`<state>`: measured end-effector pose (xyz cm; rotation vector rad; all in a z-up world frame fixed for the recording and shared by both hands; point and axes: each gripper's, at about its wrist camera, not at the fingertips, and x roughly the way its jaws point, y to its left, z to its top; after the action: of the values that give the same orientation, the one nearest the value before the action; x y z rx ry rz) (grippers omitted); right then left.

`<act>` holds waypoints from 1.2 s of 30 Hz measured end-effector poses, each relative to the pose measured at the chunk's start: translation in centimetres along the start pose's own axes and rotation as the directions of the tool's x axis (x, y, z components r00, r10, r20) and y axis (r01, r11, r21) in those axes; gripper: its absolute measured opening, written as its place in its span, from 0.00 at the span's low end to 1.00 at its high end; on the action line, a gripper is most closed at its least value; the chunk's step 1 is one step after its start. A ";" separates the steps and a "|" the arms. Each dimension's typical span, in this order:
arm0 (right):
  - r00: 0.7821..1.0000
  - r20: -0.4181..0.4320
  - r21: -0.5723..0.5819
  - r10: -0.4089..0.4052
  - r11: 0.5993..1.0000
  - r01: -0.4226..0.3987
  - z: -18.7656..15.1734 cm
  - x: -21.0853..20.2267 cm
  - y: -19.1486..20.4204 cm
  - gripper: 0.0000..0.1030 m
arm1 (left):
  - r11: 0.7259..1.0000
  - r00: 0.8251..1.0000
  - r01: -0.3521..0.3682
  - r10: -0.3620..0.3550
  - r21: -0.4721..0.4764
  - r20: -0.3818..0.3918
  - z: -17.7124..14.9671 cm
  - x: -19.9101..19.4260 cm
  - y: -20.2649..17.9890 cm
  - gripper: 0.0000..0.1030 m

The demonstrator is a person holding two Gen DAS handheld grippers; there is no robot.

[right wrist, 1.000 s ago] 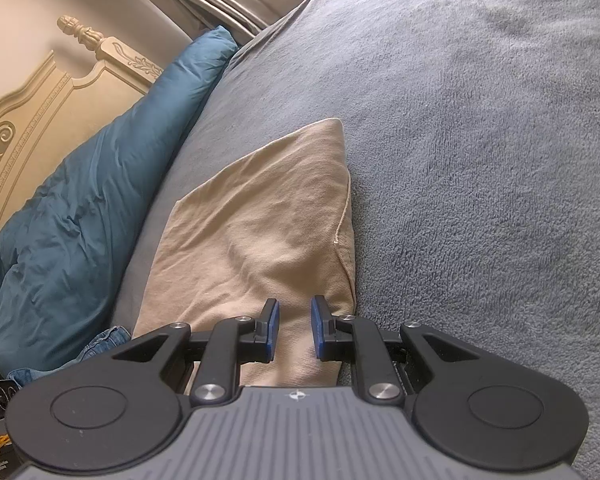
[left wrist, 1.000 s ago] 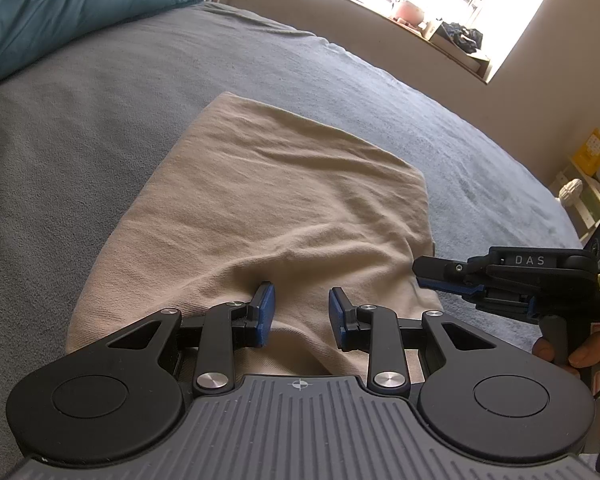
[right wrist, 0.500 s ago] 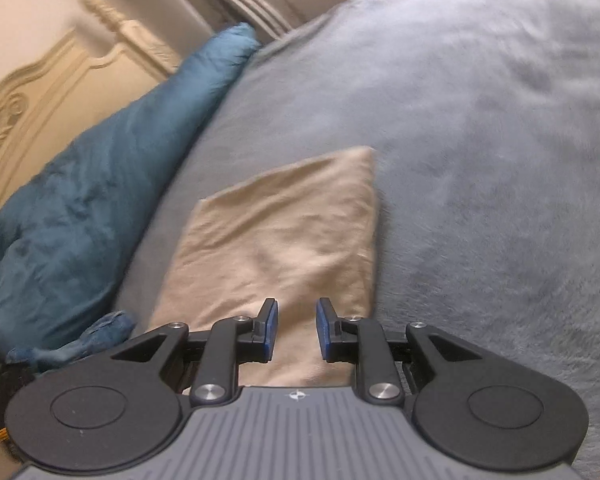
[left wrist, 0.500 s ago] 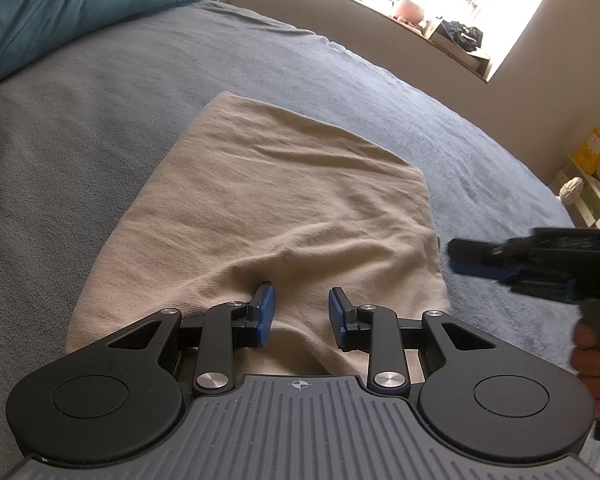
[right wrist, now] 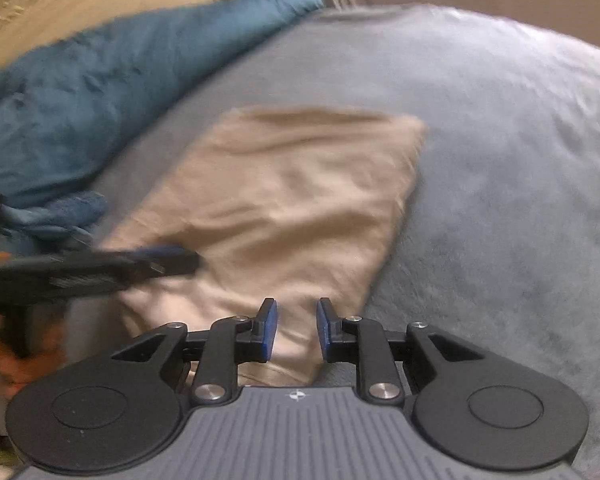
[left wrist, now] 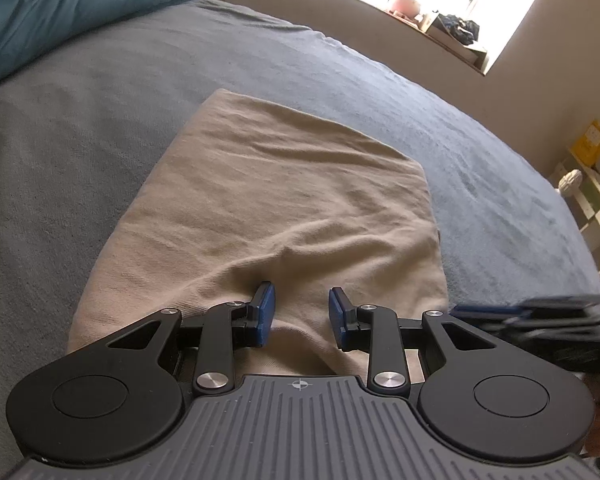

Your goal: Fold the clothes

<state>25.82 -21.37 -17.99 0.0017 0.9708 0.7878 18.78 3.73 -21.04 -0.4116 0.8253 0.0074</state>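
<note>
Right gripper (right wrist: 297, 330) has lifted off beige garment (left wrist: 284, 208), fingers just parted.

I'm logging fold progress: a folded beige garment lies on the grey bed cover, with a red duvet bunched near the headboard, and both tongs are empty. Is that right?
One detail is off: the duvet is teal blue, not red, as the right wrist view shows. The rest stands: the folded beige garment lies on the grey bed cover, and the left tongs and right tongs hold nothing.

Bed (left wrist: 100, 128) under a grey fleece cover, folded beige garment (left wrist: 284, 208) lying flat mid-bed (lightly creased), blue duvet (left wrist: 60, 4) bunched along one side — headboard end.
</note>
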 end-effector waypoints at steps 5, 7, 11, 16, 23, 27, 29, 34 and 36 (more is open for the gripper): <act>0.998 -0.030 -0.112 0.059 0.992 -0.062 -1.2 -0.9 2.0 0.23 | 1.000 1.000 0.004 -0.004 0.003 -0.005 0.0 0.0 0.0 0.29; 0.997 -0.072 -0.131 0.038 0.990 -0.047 -2.4 0.3 2.2 0.24 | 1.000 1.000 0.001 -0.001 0.012 -0.011 0.0 0.0 -0.1 0.29; 0.997 -0.068 -0.102 0.042 0.994 -0.049 -2.6 0.3 1.8 0.24 | 0.999 1.000 -0.013 0.013 0.050 -0.004 0.2 -0.4 -0.5 0.29; 0.998 -0.013 -0.075 0.056 0.996 -0.056 -2.3 -2.2 1.3 0.25 | 0.999 0.997 -0.014 0.011 0.048 0.071 0.3 -3.2 0.2 0.29; 0.998 0.065 0.186 0.011 0.982 -0.023 -3.6 -4.8 -3.5 0.26 | 0.998 0.998 -0.063 0.063 0.002 0.031 -0.1 -2.4 2.2 0.30; 0.996 0.057 0.305 0.069 0.949 -0.083 -5.3 -4.8 -6.0 0.27 | 0.995 0.995 -0.094 0.093 0.030 0.028 0.5 -3.0 1.3 0.31; 0.989 0.062 0.359 0.134 0.922 -0.147 -6.1 -4.5 -6.8 0.35 | 0.993 0.994 -0.105 0.103 0.053 0.038 0.8 -3.3 0.6 0.31; 0.963 0.074 0.467 0.258 0.844 -0.262 -7.5 -2.4 -7.9 0.37 | 0.989 0.994 -0.107 0.105 0.106 0.031 1.6 -2.8 -0.9 0.31; 0.954 0.079 0.516 0.289 0.807 -0.288 -7.8 -1.1 -8.5 0.38 | 0.984 0.995 -0.104 0.102 0.145 0.023 1.9 -2.1 -1.9 0.31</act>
<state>24.79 -30.81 -24.66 0.6405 1.1810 0.7760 19.06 2.97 -17.74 -0.2302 0.8252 0.0462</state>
